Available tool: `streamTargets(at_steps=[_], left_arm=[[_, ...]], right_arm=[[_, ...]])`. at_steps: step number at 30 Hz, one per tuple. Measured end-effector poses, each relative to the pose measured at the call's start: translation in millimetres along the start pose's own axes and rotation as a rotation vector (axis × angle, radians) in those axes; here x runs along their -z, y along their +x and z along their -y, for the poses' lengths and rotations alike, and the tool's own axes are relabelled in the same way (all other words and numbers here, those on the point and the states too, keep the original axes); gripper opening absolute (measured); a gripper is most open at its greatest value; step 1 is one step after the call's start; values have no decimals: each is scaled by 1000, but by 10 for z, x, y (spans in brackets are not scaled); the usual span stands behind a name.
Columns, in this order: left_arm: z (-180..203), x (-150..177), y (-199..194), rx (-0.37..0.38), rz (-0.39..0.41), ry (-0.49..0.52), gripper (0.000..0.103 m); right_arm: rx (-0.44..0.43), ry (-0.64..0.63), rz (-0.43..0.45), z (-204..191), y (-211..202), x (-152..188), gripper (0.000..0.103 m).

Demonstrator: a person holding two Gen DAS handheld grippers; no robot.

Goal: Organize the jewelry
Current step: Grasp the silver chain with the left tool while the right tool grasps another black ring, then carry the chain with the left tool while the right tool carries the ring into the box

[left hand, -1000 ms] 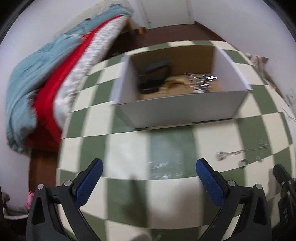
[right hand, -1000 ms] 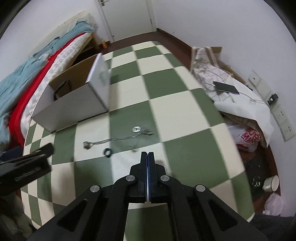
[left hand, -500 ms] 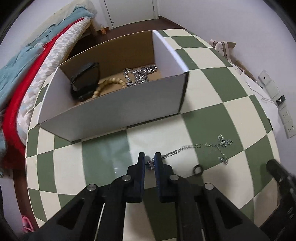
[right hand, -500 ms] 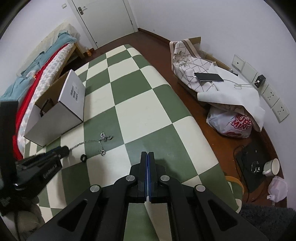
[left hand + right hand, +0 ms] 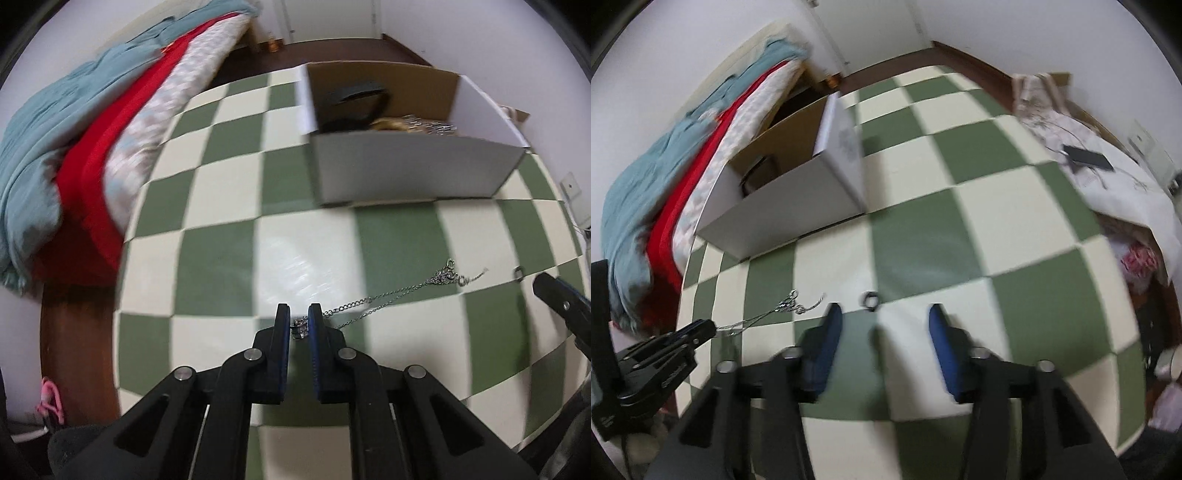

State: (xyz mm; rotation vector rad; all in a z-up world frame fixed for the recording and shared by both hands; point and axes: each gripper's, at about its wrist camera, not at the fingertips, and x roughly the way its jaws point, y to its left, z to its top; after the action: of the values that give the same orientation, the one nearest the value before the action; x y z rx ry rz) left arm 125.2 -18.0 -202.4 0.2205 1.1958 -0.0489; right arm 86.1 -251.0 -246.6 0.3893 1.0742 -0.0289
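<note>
While clamped on one end of the silver chain (image 5: pixel 388 297), left gripper (image 5: pixel 299 328) pinching a small metal piece between narrow-set blue pads, with the rest of the chain trailing off to the right across the checkered tablecloth (image 5: pixel 221 229) toward a tangled clasp end. Right gripper (image 5: pixel 882 325) spread wide, holding nothing, poised just short of a small dark ring (image 5: pixel 870 300) lying on the cloth between and slightly ahead of its fingertips. Cardboard box (image 5: pixel 413 166) standing farther back on the table, already containing a dark bracelet-like item, some tan beads and a heap of silver links. Risks, as judged from here: a thin purchase on only the chain's end, so a quick lift could let it slip free; a dragging tail could snag on the cloth or sweep the ring aside; a closing right gripper could nudge the ring away instead of catching it, given how small and flat it looks; a chain carried low could catch on the box's near wall rather than clearing it. Hard to make out: exact nature of the pinched piece, blurred and partly covered by the pads; box contents, smeared by motion and half hidden behind the front wall; ring detail in both views.
</note>
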Motion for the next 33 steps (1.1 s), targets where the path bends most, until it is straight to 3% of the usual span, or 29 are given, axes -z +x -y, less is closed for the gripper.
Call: streamTargets(at_steps=[7, 9, 10, 11, 19, 33], left_arm=[[-174, 85, 42, -9, -14, -27, 7], [-179, 87, 38, -7, -12, -28, 7], [-189, 80, 45, -5, -11, -28, 7], [-191, 69, 51, -4, -11, -28, 7], [-139, -6, -128, 21, 18, -27, 7], [-19, -630, -1138, 219, 195, -42, 7]], right_arm=[[189, -202, 41, -435, 261, 64, 48], [225, -237, 56, -490, 278, 84, 35], [228, -249, 62, -508, 279, 86, 19], [225, -249, 61, -502, 271, 81, 13], [193, -225, 64, -458, 167, 56, 13], [62, -174, 182, -570, -647, -335, 13]])
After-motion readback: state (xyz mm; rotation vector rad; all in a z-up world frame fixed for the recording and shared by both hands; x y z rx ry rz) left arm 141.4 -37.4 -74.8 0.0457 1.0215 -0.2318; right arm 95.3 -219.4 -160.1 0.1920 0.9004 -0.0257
